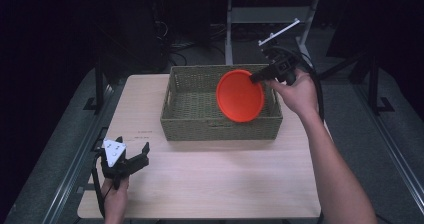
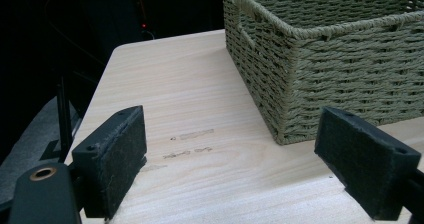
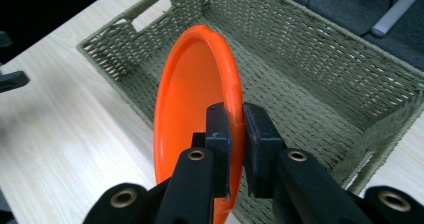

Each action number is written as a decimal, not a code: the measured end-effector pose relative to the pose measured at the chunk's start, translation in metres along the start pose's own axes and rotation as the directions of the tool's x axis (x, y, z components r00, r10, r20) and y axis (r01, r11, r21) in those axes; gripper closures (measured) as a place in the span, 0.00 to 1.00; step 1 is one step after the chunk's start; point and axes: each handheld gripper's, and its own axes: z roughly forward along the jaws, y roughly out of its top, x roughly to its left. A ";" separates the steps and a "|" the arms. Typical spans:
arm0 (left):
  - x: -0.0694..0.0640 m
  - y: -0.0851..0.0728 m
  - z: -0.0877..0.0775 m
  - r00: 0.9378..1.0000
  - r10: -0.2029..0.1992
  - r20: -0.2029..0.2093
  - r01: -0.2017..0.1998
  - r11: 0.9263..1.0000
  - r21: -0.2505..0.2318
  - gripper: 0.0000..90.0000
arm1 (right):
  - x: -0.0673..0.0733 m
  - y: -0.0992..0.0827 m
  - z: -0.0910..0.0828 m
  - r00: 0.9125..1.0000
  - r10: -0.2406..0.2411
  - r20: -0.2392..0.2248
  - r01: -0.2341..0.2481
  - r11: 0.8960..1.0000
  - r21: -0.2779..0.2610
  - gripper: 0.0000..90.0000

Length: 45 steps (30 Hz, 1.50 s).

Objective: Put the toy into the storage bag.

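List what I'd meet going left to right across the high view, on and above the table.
Left gripper → woven basket → orange plate → right gripper → the hand holding it

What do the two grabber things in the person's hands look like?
Both are black. The left gripper has a grey three-cornered plate on top, wide flat jaws faced with fuzzy black pads, and a brass-coloured ring near the base. The right gripper has the same padded jaws, round brass-coloured rings, and a black cable. The forearms are bare, with no sleeves.
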 end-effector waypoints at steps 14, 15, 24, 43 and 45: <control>0.000 0.001 -0.001 1.000 0.008 0.001 -0.008 1.000 0.003 0.14 | -0.011 0.009 0.014 0.999 0.054 0.003 -0.054 0.998 -0.014 0.91; 0.000 0.001 -0.001 1.000 0.008 0.001 -0.008 1.000 0.003 0.14 | -0.011 0.009 0.014 0.999 0.054 0.003 -0.054 0.998 -0.014 0.91; -0.001 0.000 0.000 1.000 0.012 0.005 -0.012 1.000 0.003 0.14 | -0.021 0.013 0.025 0.996 0.080 0.045 -0.080 0.997 0.003 0.91; -0.001 0.001 0.000 1.000 0.016 0.005 -0.016 1.000 0.000 0.14 | -0.036 0.009 0.052 0.987 0.146 0.061 -0.145 0.989 -0.013 0.91; -0.001 0.001 0.000 1.000 0.016 0.005 -0.016 1.000 0.000 0.14 | -0.037 0.008 0.057 0.987 0.151 0.059 -0.151 0.989 -0.008 0.91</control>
